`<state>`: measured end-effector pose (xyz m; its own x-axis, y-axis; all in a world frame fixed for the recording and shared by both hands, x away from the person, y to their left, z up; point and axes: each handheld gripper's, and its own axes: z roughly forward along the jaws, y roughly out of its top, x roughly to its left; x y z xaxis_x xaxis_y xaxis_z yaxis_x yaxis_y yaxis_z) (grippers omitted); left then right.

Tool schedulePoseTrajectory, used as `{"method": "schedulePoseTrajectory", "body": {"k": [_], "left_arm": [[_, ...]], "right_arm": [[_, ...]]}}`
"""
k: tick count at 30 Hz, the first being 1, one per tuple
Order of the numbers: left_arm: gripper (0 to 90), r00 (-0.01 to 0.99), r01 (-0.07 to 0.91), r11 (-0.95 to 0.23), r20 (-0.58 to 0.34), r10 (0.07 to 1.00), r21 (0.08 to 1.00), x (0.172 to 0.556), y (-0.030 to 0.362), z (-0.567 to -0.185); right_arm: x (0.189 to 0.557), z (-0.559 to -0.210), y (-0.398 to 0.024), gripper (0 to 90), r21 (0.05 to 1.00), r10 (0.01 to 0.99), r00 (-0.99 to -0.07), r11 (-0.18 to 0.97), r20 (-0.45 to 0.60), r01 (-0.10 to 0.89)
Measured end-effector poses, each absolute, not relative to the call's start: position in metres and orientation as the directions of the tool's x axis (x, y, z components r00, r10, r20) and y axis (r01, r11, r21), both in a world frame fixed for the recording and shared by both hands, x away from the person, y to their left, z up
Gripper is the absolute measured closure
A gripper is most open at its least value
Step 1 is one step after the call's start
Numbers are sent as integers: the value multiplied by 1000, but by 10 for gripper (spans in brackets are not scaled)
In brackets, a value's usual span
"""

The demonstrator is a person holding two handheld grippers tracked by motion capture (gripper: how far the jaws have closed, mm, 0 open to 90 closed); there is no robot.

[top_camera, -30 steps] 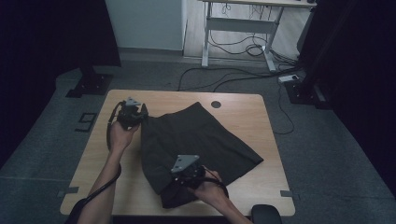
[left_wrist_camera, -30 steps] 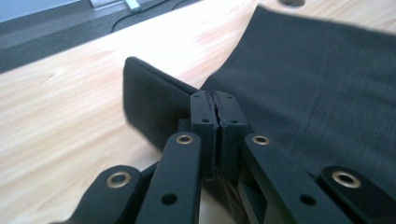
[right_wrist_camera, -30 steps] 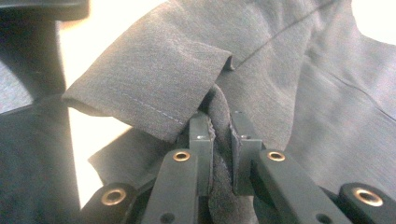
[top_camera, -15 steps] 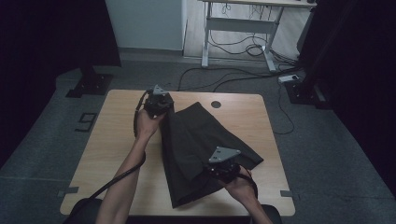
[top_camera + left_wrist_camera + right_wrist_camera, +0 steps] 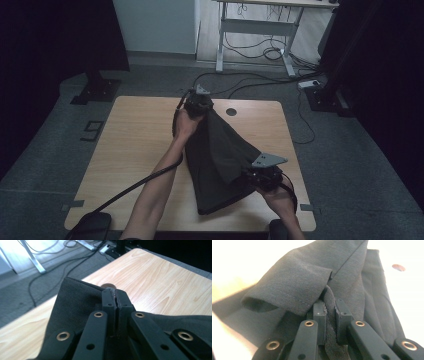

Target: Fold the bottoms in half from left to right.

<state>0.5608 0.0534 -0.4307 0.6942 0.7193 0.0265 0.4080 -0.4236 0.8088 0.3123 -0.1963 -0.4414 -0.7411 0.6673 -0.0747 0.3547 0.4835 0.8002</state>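
left gripper [image 5: 200, 102] is seen at 12 o'clock of the table, jaws clamped together on an edge of the dark cloth [image 5: 220, 160]; in the left gripper view the cloth [image 5: 75, 305] is pinched thin between the jaws. right gripper [image 5: 260, 175] is held near 4 o'clock, jaws clamped on a bunched fold of the cloth [image 5: 312, 277], a hemmed edge draped over one jaw. the cloth is dark grey, woven, folded over itself, stretched from the far gripper down toward 5 o'clock, wider at the near end, lying on the table. the wooden table [image 5: 130, 145] is light, with a round hole [image 5: 231, 111] near 1 o'clock. grey floor, cables [image 5: 260, 52] and a white desk frame [image 5: 250, 25] are seen beyond, with dark curtains at both sides.
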Motion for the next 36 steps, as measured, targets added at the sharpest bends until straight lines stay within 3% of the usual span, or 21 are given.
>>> {"method": "schedulePoseTrajectory", "body": {"k": [8,13,15,20,29,36], "left_arm": [[848,667,447,-457,54,743,769,582,29,-473],[602,629,480,-401,13,777,780,586,32,-479],[542,639,474,-374,-19,769,798,581,38,-475],[441,660,465,-380,-27,751,799,572,45,-471],[259,726,425,-443,-6,687,790,537,62,-472],[140,739,445,-466,-19,674,764,508,75,-489]], "right_arm": [[333,-474,-218,807,774,726,-686,457,-42,437],[346,-495,-226,640,736,757,-652,461,-36,495],[348,-502,-236,520,722,776,-631,444,-14,530],[341,-504,-250,425,712,787,-617,435,-4,551],[320,-490,-268,360,727,782,-622,408,33,552],[329,-473,-226,317,762,720,-692,414,61,498]]}}
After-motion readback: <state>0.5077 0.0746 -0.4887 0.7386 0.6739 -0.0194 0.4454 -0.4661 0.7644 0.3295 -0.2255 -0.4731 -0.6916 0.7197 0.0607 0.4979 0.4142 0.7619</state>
